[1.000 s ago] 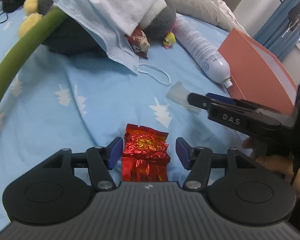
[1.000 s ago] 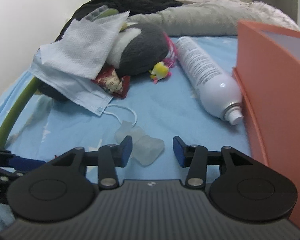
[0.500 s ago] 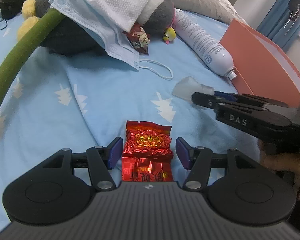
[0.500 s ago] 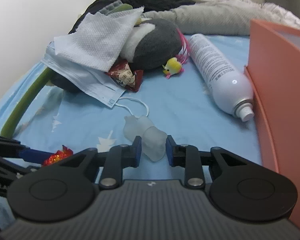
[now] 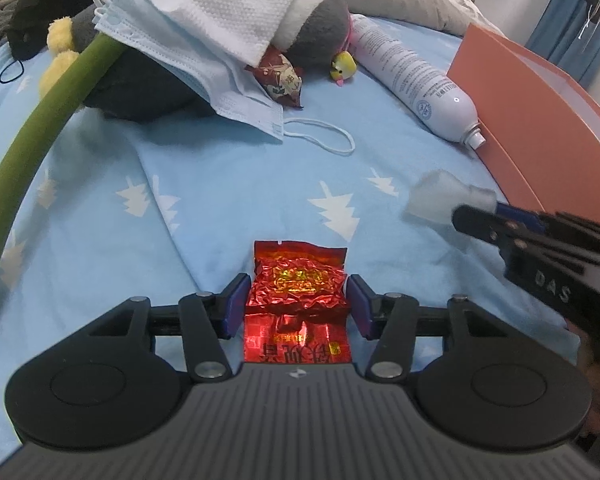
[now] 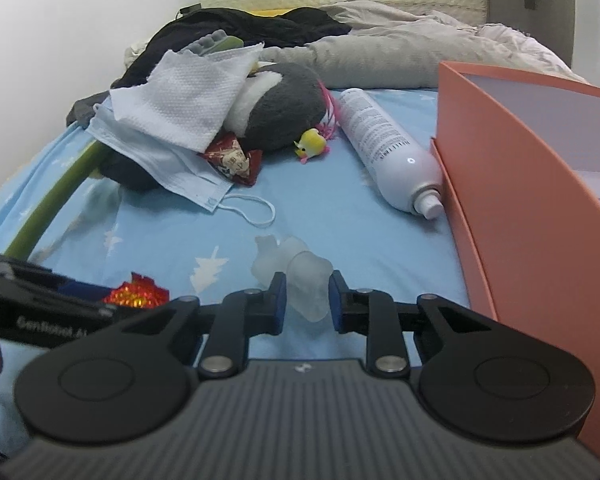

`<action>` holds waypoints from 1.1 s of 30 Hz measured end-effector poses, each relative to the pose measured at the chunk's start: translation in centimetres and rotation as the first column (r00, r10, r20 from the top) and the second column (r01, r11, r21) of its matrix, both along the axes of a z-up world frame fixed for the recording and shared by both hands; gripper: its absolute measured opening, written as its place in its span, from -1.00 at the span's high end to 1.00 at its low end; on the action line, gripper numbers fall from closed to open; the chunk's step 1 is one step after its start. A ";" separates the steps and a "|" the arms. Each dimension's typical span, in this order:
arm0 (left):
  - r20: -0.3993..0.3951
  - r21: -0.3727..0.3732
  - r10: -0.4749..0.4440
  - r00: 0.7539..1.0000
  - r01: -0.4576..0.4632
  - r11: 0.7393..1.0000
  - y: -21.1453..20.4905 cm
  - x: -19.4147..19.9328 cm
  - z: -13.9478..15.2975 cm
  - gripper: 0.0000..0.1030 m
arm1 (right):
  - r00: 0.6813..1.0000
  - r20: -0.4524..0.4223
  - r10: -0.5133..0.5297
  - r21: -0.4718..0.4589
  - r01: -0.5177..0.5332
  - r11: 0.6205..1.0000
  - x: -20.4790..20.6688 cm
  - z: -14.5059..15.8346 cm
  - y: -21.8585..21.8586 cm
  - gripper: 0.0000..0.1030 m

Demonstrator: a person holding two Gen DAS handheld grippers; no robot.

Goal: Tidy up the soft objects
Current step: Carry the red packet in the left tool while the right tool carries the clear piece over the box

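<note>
Closing within the last second, the right gripper (image 6: 307, 300) now pinches the frosted soft lump (image 6: 300, 276) and has carried it rightward toward the orange box (image 6: 512, 184). It looks light and squashy, best held across its middle. Left gripper (image 5: 296, 306) jaws have just narrowed around the red foil packet (image 5: 298, 292) on the bedsheet (image 5: 228, 176), its pads barely apart from the crinkly, slippery foil.

The left gripper (image 5: 296, 300) pointed steeply down at lower centre, its jaws just closing partway. The right gripper (image 6: 307, 304), lower centre in its own view, had its jaws nearly together, gripping.
</note>
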State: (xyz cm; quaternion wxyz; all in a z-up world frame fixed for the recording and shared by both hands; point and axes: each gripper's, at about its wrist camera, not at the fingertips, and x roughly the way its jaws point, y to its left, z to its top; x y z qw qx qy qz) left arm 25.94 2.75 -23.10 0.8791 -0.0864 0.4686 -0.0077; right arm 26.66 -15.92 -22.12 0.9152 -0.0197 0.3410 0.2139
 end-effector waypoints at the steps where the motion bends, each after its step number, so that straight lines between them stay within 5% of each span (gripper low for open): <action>1: 0.004 0.001 0.004 1.000 -0.004 1.000 0.0 -0.1 0.1 -0.14 | 1.000 0.000 -0.006 0.001 0.006 1.000 -0.3 0.1 -0.2 0.51; 33: 0.121 -0.029 -0.034 0.992 0.038 0.999 -3.7 -7.1 8.7 -0.14 | 0.993 0.018 -0.119 0.031 0.118 0.992 -9.6 7.7 -3.7 0.51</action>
